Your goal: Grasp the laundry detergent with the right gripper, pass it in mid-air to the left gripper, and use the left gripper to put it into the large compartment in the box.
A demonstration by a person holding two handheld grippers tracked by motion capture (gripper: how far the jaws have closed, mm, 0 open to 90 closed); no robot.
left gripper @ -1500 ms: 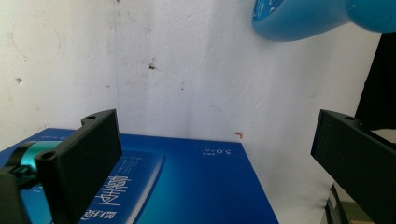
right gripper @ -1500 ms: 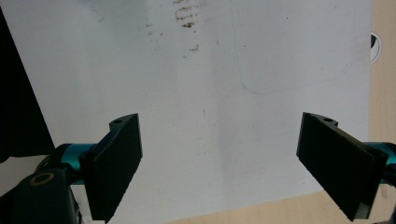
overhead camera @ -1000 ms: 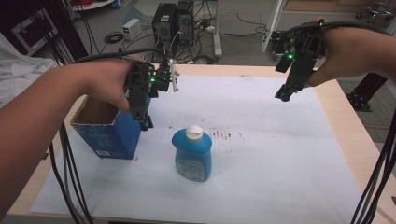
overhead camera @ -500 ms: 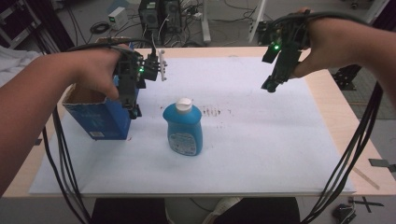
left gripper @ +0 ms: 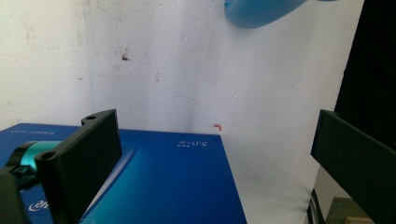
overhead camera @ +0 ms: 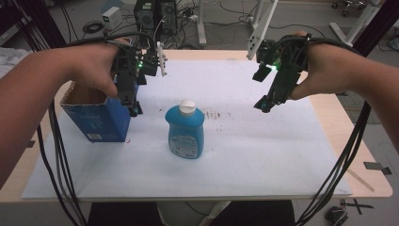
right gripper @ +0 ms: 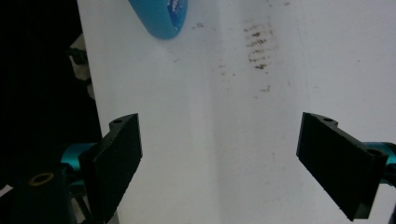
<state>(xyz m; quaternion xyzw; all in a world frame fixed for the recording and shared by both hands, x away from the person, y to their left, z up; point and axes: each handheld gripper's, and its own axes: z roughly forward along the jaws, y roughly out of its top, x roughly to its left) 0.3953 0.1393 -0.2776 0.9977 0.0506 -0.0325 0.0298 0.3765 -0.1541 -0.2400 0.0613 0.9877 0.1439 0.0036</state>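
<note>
Centre your wide-open, empty right gripper (overhead camera: 264,104) on the blue bottle (overhead camera: 186,132) standing at frame centre before closing. Your left gripper (overhead camera: 133,107), spread open and holding nothing, hangs at the blue box (overhead camera: 96,120), centre left. Since earlier, the right gripper has drifted down-left toward the bottle.

I see an open blue box (overhead camera: 101,120) upright at the sheet's left, a white-capped blue bottle (overhead camera: 186,129) standing near its right.
</note>
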